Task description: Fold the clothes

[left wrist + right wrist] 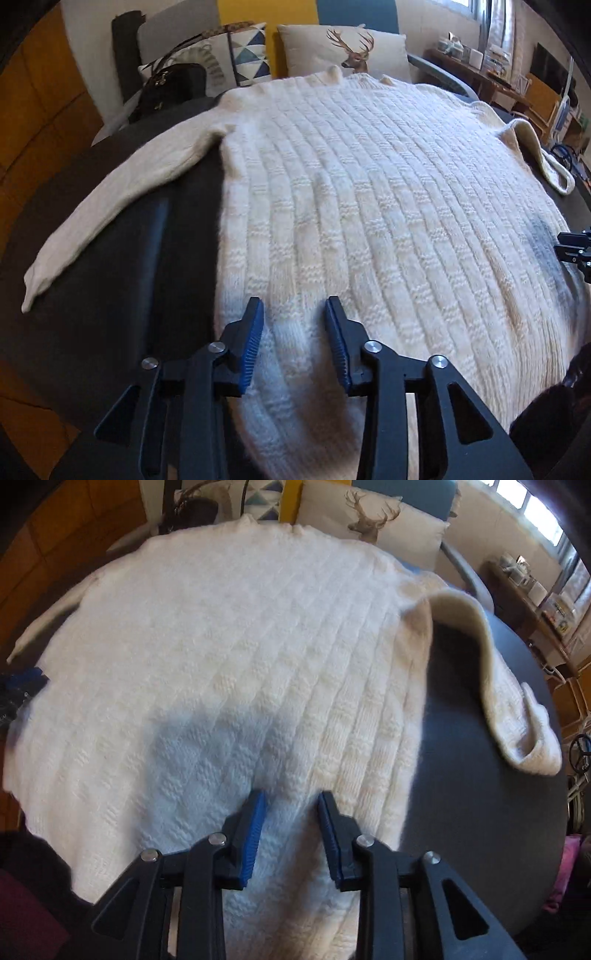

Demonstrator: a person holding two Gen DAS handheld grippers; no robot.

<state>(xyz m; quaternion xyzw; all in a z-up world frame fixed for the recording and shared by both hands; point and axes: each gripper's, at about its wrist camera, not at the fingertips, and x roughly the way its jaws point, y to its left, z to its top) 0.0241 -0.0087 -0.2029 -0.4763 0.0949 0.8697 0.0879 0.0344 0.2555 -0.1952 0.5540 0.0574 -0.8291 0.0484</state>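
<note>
Sweater (351, 206) hem hidden behind jaws

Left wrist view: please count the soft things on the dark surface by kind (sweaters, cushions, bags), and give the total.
Sweaters: 1, the cream knitted sweater
Cushions: 2, the deer cushion and the triangle-pattern cushion
Bags: 1, the black handbag
Total: 4

Sweater (354, 206): cream wool-like knit, ribbed, fuzzy. Table (476, 775): dark grey, matt. Gripper fingers (343, 354): matt black plastic, ridged blue pads.
</note>
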